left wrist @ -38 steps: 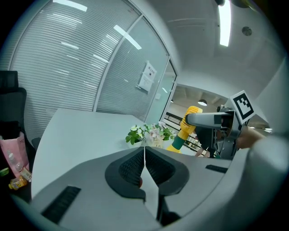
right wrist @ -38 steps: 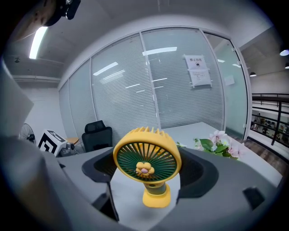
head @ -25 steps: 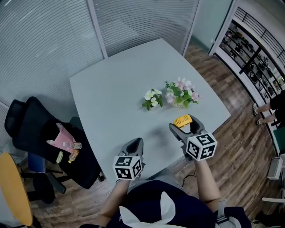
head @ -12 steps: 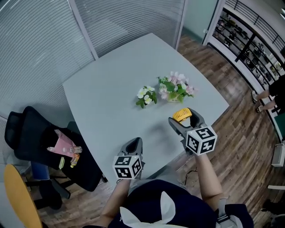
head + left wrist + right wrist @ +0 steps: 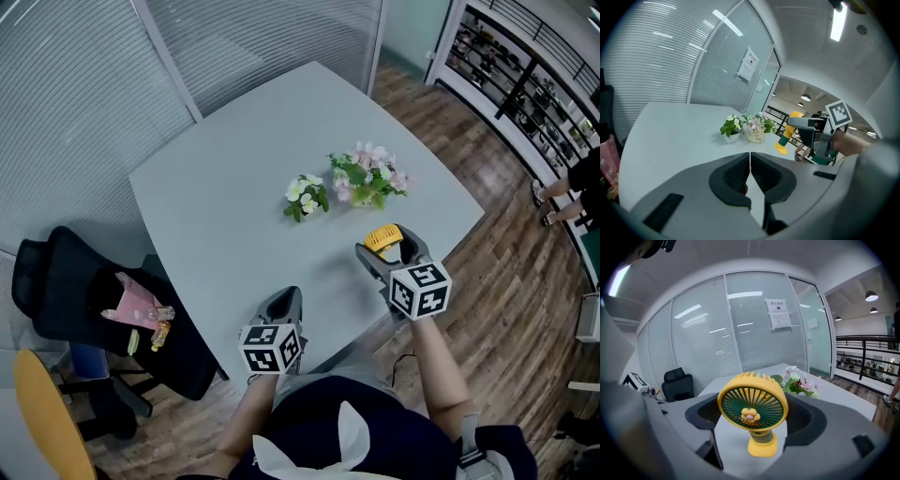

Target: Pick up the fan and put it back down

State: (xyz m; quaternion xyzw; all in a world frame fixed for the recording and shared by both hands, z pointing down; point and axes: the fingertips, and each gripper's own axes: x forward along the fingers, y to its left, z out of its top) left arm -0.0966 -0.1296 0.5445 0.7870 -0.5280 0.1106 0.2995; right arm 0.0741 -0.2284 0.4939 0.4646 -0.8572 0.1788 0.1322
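A small yellow fan (image 5: 752, 408) with a green grille stands upright between the jaws of my right gripper (image 5: 754, 419), and its round head touches both pads. In the head view the fan (image 5: 382, 237) and right gripper (image 5: 386, 246) are over the grey table (image 5: 234, 187) near its front right edge. From the left gripper view the fan (image 5: 790, 133) has its base close to the tabletop; I cannot tell whether it touches. My left gripper (image 5: 284, 302) is at the table's near edge, its jaws (image 5: 750, 164) shut with nothing in them.
Two flower pots stand mid-table beyond the fan: white blooms (image 5: 306, 195) and pink blooms (image 5: 367, 180). A black chair (image 5: 84, 300) holding a pink bag (image 5: 131, 305) is at the left, next to a yellow chair (image 5: 42, 422). A person (image 5: 572, 187) stands at the far right.
My right gripper has sunk a little toward the table with the fan still between its jaws. The left gripper has stayed put. The head view has shifted slightly.
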